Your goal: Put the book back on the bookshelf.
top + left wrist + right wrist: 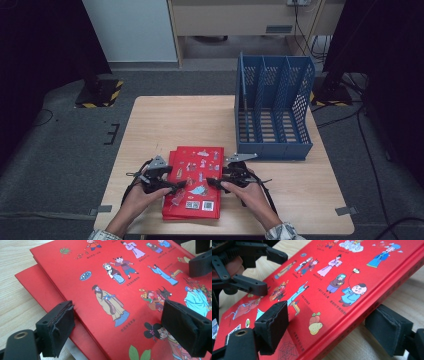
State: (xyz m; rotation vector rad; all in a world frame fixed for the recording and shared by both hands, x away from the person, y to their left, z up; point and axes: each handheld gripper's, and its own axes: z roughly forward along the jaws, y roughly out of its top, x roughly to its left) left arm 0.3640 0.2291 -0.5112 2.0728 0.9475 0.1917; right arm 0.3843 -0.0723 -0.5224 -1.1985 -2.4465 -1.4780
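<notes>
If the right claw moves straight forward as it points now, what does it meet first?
Probably the top red book: the right claw already straddles its edge. Beyond it waits the left claw.

Light wood table (165, 120) at centre, standing on grey carpet floor (60, 150) – grey tape tabs at table's near corners (346, 210). Pale panel (132, 30) behind, beige cabinet (235, 20) beside it, its lower opening in shadow. Black stand base with yellow-black hazard stripes (100, 94) at left, second stand (332, 92) at right – black cables (370, 150) trailing over floor. Dark drapes both sides; light even, soft
</notes>
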